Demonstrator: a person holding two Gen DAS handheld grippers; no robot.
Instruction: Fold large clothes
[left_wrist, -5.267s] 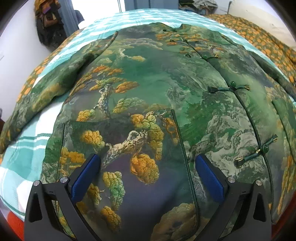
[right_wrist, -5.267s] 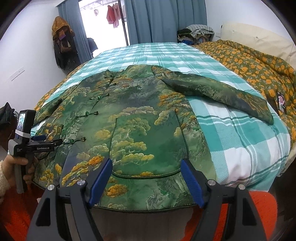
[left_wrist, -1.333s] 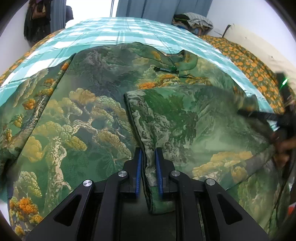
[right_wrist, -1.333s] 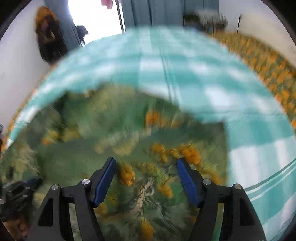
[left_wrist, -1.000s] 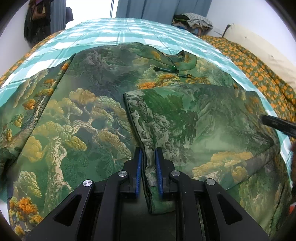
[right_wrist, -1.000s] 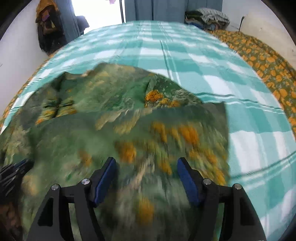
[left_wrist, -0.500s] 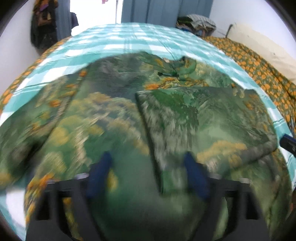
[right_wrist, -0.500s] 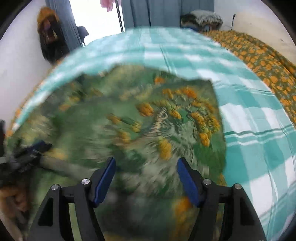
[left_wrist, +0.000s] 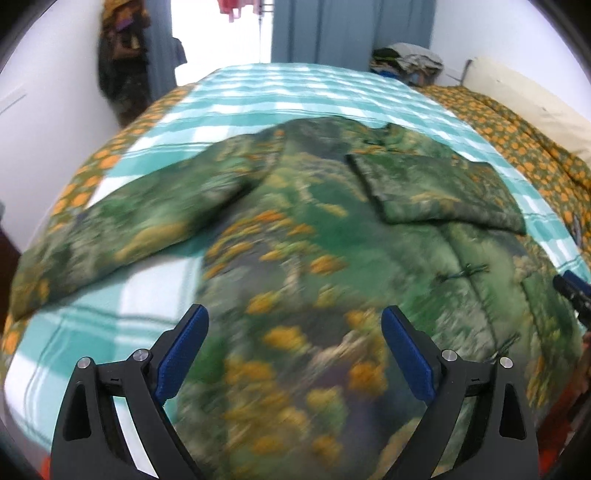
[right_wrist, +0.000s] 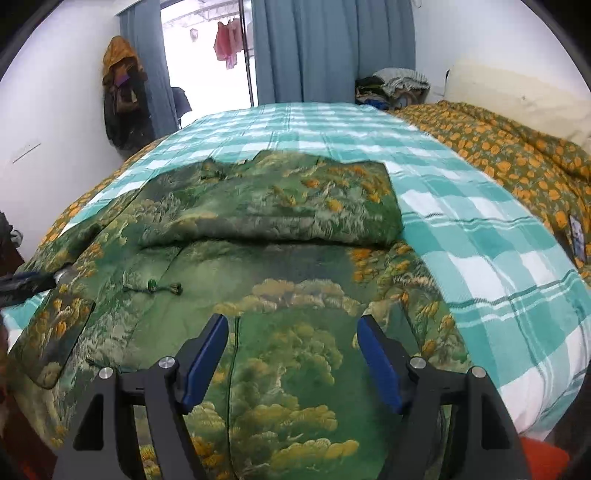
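No brand name or other writing can be read in either view; a small label on the orange quilt at the right edge of the right wrist view is too small to make out.

Nearest to each camera are the two blue pads of its own gripper. The left gripper (left_wrist: 293, 349) has its jaws opening and already very wide, with nothing between the pads; it hangs above the blurred lower part of the jacket (left_wrist: 317, 258). The right gripper (right_wrist: 290, 356) also has its jaws opening, moderately wide, and nothing is pinched; the pads stand above the green cloth without pressing it.

The jacket, green with yellow-orange trees, lies flat on the checked bedspread (right_wrist: 480, 236) at the near end of the bed. One sleeve (right_wrist: 280, 210) is folded across the chest. The other sleeve (left_wrist: 122, 229) lies stretched out to the side over the bedspread. One knot button (right_wrist: 151, 285) is clear on the front.

Beside the bedspread lies one orange flowered quilt (right_wrist: 517, 158). Farther back there is a pile of clothes (right_wrist: 395, 86), two blue curtains (right_wrist: 332, 48) and dark garments (right_wrist: 123, 96) hanging on the wall.
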